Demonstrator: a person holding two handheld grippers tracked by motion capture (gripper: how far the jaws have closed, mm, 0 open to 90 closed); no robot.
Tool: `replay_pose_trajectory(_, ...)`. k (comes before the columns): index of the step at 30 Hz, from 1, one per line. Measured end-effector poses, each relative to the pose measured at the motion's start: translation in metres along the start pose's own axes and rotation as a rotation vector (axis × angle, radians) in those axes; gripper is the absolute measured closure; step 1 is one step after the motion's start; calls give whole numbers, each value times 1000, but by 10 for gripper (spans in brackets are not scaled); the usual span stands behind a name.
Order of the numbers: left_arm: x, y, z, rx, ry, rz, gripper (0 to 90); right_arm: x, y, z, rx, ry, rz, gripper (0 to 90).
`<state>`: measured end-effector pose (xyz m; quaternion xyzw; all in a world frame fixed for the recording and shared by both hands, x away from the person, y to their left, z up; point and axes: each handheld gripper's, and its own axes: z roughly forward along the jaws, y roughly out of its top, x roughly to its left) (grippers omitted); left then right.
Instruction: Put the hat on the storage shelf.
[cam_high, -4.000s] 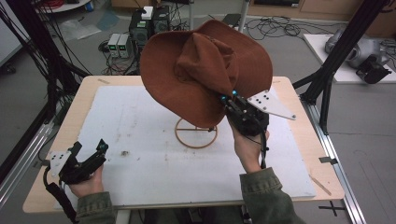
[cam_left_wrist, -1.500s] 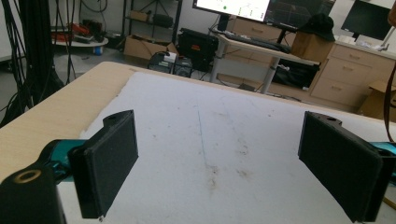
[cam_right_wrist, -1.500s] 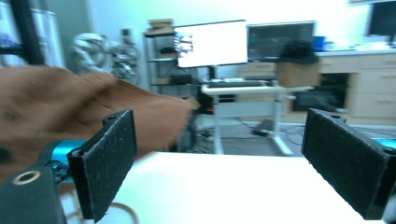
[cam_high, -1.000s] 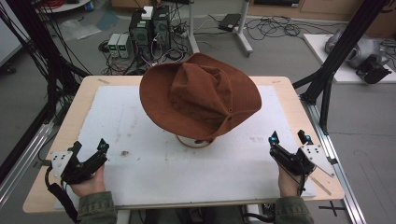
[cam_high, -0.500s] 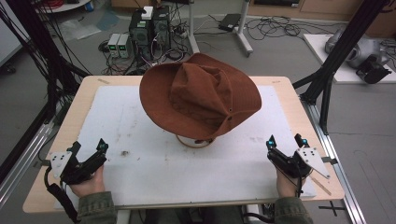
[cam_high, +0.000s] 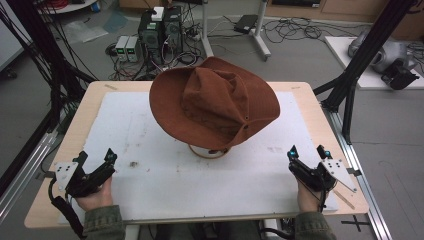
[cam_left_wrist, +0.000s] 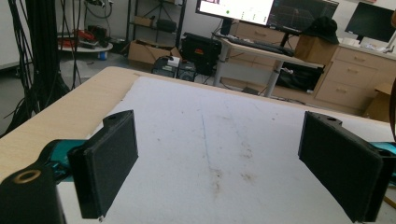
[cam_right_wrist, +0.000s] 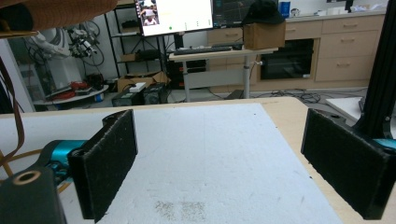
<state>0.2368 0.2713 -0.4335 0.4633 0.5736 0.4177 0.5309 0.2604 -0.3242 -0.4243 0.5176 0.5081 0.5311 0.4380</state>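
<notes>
The hat (cam_high: 215, 102) looks like matt brown cloth; my table (cam_high: 85, 107) is pale smooth wood under a white, rough, stained mat (cam_high: 165, 170).

The left gripper (cam_left_wrist: 217, 168) hangs with its jaws spread wide over the stained white mat (cam_left_wrist: 219, 135) — nothing between them.

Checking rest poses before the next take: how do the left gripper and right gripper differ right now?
The left gripper rests at the near left corner of the white mat, jaws angled toward the table's middle; the right gripper rests at the near right edge, jaws pointing more straight ahead. The brown wide-brimmed fabric hat sits nearer the right gripper. Both are open, empty and hand-held.
</notes>
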Motion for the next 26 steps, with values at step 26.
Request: replay_pose_trajectory(26,2,-1,2,12,-6,-7,122,-1,-2,1,16,11,2,101)
